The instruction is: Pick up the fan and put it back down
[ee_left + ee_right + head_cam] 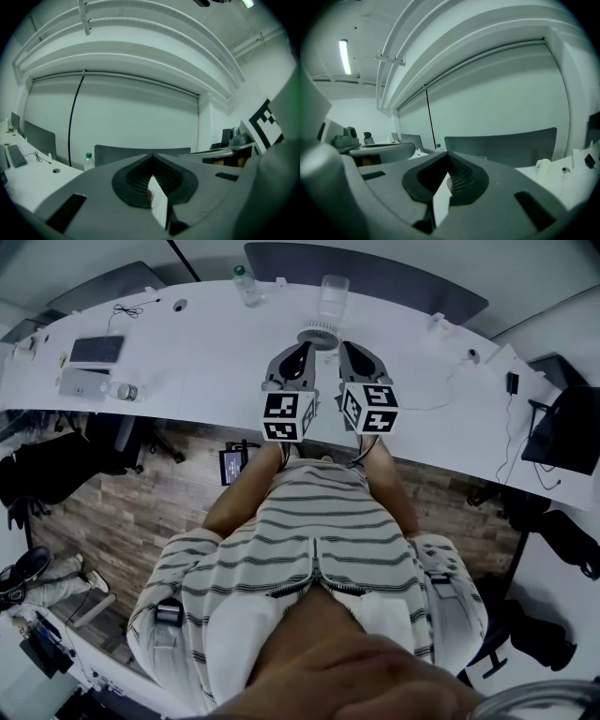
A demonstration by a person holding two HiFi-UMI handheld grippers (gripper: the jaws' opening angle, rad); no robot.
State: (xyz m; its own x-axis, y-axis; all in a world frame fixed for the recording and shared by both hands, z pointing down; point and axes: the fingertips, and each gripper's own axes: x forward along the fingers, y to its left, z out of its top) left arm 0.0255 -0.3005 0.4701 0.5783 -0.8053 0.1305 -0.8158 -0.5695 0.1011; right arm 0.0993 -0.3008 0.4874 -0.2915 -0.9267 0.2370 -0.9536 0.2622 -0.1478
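Observation:
A small round white fan stands on the curved white desk, just beyond both gripper tips. My left gripper hangs over the desk to the fan's near left, jaws together and empty. My right gripper is beside it on the fan's near right, also shut on nothing. Both point roughly level toward the back wall. The fan lies below the jaws and is hidden in both gripper views.
A water bottle and a clear cup stand behind the fan by the grey partition. A keyboard and a lying bottle are at far left. Cables run along the right side.

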